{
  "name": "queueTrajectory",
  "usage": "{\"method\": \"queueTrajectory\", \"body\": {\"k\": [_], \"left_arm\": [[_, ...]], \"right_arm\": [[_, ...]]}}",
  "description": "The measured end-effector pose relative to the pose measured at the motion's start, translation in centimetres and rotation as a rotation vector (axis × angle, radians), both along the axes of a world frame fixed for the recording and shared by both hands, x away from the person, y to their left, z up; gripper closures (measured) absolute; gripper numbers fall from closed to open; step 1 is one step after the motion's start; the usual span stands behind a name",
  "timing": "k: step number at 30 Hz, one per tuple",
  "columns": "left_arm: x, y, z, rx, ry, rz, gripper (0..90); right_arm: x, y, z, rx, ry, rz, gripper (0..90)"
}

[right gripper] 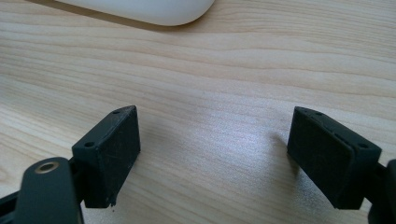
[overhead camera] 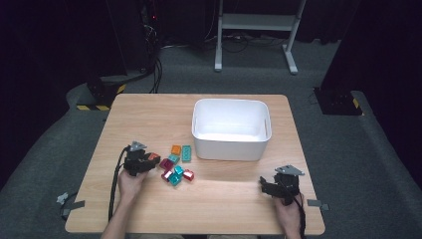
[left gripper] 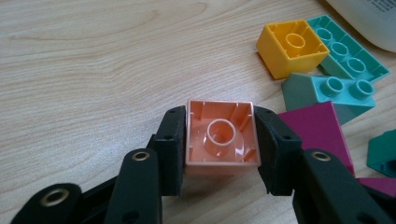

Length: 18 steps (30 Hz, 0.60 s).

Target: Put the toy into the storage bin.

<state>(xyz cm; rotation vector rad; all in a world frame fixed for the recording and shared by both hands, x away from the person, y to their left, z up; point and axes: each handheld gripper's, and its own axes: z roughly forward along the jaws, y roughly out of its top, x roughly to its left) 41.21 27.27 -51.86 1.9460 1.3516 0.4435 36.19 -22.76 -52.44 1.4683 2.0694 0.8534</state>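
My left gripper (left gripper: 220,140) is shut on an orange brick (left gripper: 222,138), which lies upside down on the table with its hollow underside up; both pads press its sides. In the high view the left gripper (overhead camera: 149,160) sits at the left end of a cluster of bricks, the orange brick (overhead camera: 154,157) at its tip. Beside it lie a yellow brick (left gripper: 292,46), a teal flat brick (left gripper: 348,49), a teal sloped brick (left gripper: 329,91) and a magenta brick (left gripper: 317,128). My right gripper (right gripper: 214,156) rests open over bare wood, also in the high view (overhead camera: 266,185).
A white bin (overhead camera: 231,128) stands on the wooden table (overhead camera: 149,114) behind the bricks, and its rim (right gripper: 140,10) lies ahead of the right gripper. More bricks, red (overhead camera: 188,175) and teal (overhead camera: 175,178), lie in the cluster. Bare wood separates the two grippers.
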Motion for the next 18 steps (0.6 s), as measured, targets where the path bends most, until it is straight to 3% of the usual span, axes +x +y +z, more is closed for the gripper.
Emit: {"method": "queueTrajectory", "body": {"k": [18], "left_arm": [[-0.6, 0.6, 1.4, -0.068, -0.019, 0.000, 57.7]], "right_arm": [[0.0, 0.0, 0.0, 0.000, 0.000, 0.000, 17.0]]}}
